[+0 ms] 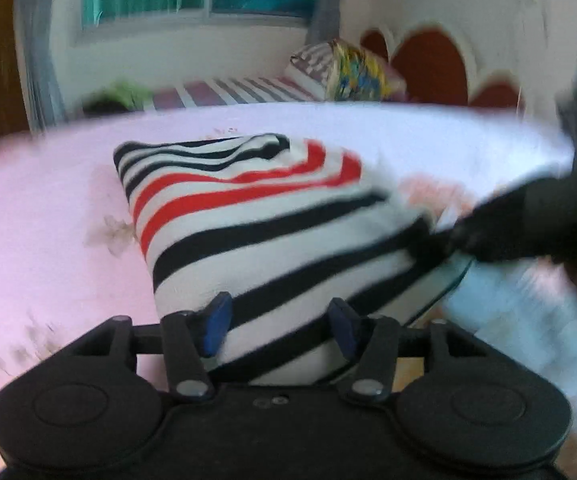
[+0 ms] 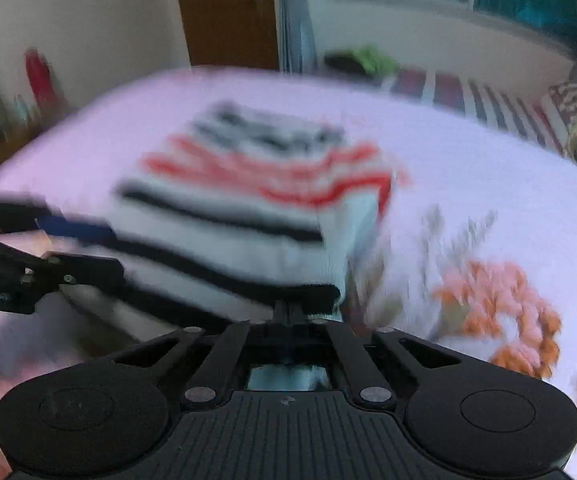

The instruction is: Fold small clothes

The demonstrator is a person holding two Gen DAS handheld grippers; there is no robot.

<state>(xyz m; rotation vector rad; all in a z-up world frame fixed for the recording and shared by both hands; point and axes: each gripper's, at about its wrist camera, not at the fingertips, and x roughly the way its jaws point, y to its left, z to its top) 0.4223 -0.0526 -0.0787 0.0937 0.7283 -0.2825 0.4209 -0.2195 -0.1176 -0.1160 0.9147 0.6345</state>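
Hand-held gripper right is closed on your striped garment at its near edge; left straddles it, open

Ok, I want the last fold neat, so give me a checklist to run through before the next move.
1. Striped garment folded and lying on the floral sheet: ok.
2. Right gripper shut on the near edge: ok.
3. Left gripper closed on the cloth: not ok, its fingers straddle the corner without pressing.
4. Both at the same edge: ok.
5. Layers aligned: cannot tell, pictures blurred.
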